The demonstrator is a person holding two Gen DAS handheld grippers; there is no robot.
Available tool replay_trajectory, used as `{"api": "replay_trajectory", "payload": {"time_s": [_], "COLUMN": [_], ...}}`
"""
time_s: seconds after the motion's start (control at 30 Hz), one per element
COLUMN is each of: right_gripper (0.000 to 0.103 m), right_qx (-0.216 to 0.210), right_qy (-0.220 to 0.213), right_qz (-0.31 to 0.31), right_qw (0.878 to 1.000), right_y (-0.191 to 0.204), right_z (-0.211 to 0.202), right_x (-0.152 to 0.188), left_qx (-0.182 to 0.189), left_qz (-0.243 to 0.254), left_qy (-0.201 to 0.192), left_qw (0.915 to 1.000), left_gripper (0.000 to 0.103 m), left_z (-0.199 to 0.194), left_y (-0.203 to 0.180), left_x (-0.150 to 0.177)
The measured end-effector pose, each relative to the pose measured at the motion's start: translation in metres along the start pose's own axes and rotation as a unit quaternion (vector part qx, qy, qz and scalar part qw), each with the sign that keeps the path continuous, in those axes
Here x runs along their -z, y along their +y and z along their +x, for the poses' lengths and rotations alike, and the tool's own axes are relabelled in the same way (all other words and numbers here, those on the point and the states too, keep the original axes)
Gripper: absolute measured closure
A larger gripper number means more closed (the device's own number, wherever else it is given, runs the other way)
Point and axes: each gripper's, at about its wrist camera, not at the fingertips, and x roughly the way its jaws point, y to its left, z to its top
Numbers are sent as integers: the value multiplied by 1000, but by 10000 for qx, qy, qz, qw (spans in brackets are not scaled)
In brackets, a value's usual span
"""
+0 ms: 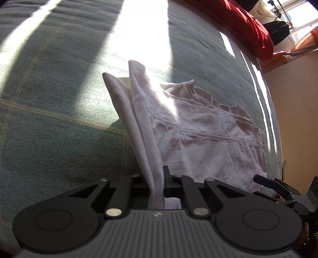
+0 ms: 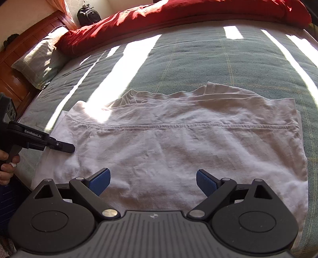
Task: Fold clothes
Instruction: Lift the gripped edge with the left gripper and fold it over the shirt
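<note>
Cloth fills the left wrist view's centre: a pale shirt (image 1: 198, 139) lies on a green plaid blanket (image 1: 49, 99), and the left gripper (image 1: 157, 188) is clamped on a gathered fold of it, which rises between the closed jaws as a tall ridge. Beyond the ridge the shirt spreads flat to the right, its stitched hem running across, almost to the bed's right edge, where a pale wall stands. Bare blanket with broad sun stripes lies to the left and beyond. The right gripper's blue pad (image 1: 262, 181) pokes in at lower right, over the shirt's near corner. A red duvet (image 1: 248, 25) is bunched along the far side. In the right wrist view, the right gripper (image 2: 153, 181) hovers with jaws spread wide and nothing between them, over the shirt's (image 2: 178, 148) near part. Here the whole shirt shows, laid crosswise, collar end far, with open blanket (image 2: 198, 59) beyond and to the right. The left gripper (image 2: 65, 147) comes in from the left at the shirt's left edge, a hand (image 2: 7, 164) on its handle. This view alone shows a pillow (image 2: 39, 57), a wooden headboard (image 2: 12, 65) and a dark bag (image 2: 87, 13) at far left.
</note>
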Motion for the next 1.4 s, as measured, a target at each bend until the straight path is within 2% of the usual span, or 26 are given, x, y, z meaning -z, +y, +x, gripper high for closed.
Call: {"api": "replay_trajectory", "payload": {"time_s": [0.2, 0.77, 1.2, 1.4], "right_gripper": [7, 4, 3, 3], "right_qx": [-120, -144, -166, -179], "right_qy": [178, 4, -257, -389], "right_qz": [-81, 126, 504, 579], "right_qw": [9997, 9998, 9983, 9974], "right_y": [10, -3, -36, -49], "right_z": [1, -20, -44, -57], "right_x": [1, 9, 25, 29], "left_qx": [-121, -409, -382, -227], "left_qz": [181, 572, 901, 1068], "left_qy": [-17, -42, -91, -91], "left_qw": [9998, 9975, 9952, 9940], "left_gripper": [95, 96, 96, 95], "left_z": [-9, -25, -37, -35], "left_y": [-17, -74, -138, -177], "left_x": [-4, -10, -10, -11]}}
